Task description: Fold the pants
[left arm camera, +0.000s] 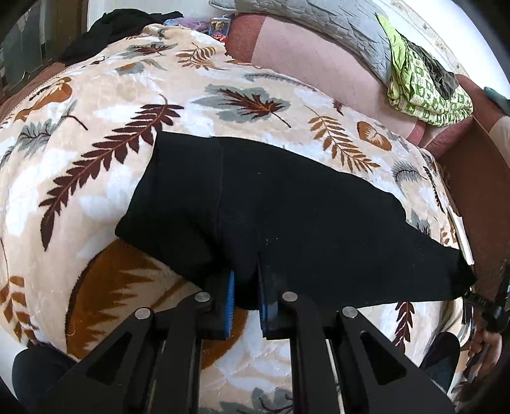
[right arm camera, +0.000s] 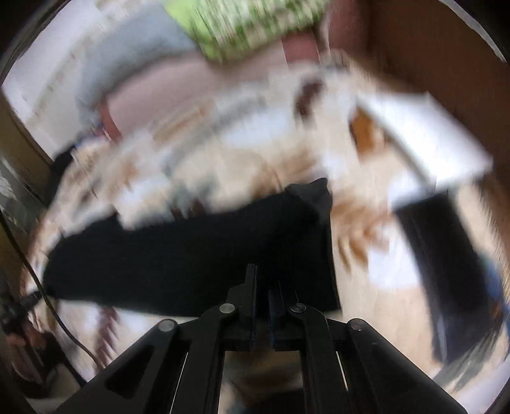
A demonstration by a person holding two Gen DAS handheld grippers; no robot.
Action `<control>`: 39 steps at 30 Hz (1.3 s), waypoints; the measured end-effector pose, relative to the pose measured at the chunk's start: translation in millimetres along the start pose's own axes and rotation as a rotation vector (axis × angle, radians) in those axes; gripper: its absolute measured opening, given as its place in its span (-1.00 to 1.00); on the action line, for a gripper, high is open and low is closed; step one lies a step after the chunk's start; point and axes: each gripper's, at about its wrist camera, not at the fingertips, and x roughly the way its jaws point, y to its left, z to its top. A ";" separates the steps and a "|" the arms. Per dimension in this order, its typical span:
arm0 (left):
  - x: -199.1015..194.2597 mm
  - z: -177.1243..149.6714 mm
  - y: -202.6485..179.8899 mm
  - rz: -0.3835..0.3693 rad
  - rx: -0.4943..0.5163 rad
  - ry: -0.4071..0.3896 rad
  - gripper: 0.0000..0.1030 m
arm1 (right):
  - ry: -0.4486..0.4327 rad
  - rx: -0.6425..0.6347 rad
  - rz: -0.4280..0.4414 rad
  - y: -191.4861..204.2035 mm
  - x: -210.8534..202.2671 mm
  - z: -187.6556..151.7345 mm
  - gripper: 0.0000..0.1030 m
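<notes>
Black pants (left arm camera: 271, 210) lie folded lengthwise across a cream blanket with a leaf print (left arm camera: 95, 159) on a bed. My left gripper (left arm camera: 247, 280) is shut on the near edge of the pants, with black cloth pinched between its blue pads (left arm camera: 231, 293). In the blurred right wrist view the pants (right arm camera: 191, 254) stretch from the left to the middle. My right gripper (right arm camera: 263, 283) is shut on their near edge by the right end, where a corner of cloth (right arm camera: 314, 191) sticks up.
A green patterned cloth (left arm camera: 424, 86) and a grey quilt (left arm camera: 318, 28) lie at the far side of the bed. A dark garment (left arm camera: 121, 28) sits at the back left. A brown wooden bed frame (left arm camera: 478, 191) runs along the right. A white sheet (right arm camera: 427, 133) lies at the right.
</notes>
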 end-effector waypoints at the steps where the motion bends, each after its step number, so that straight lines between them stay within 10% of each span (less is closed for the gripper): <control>1: -3.8 0.8 -0.4 0.009 0.003 0.000 -0.76 | -0.012 0.016 -0.002 -4.0 -3.7 -3.9 -0.69; 7: -32.7 5.9 6.3 0.057 0.011 -0.052 -0.44 | -0.131 -0.019 -0.140 -6.0 -47.3 -1.1 -0.52; 12: -54.8 12.1 9.4 0.071 0.015 -0.120 0.05 | -0.229 -0.101 -0.011 34.2 -63.0 5.2 -0.41; 17: -47.0 15.8 -4.0 0.063 0.052 -0.120 0.08 | -0.212 -0.202 0.218 107.3 -33.0 13.3 -0.24; 25: -10.4 16.3 -11.9 0.097 0.062 -0.081 0.08 | -0.139 -0.370 0.327 215.0 35.1 17.0 -0.25; 39: 10.6 21.7 -1.1 0.122 0.034 -0.060 0.29 | -0.099 -0.393 0.304 250.6 75.5 21.1 -0.26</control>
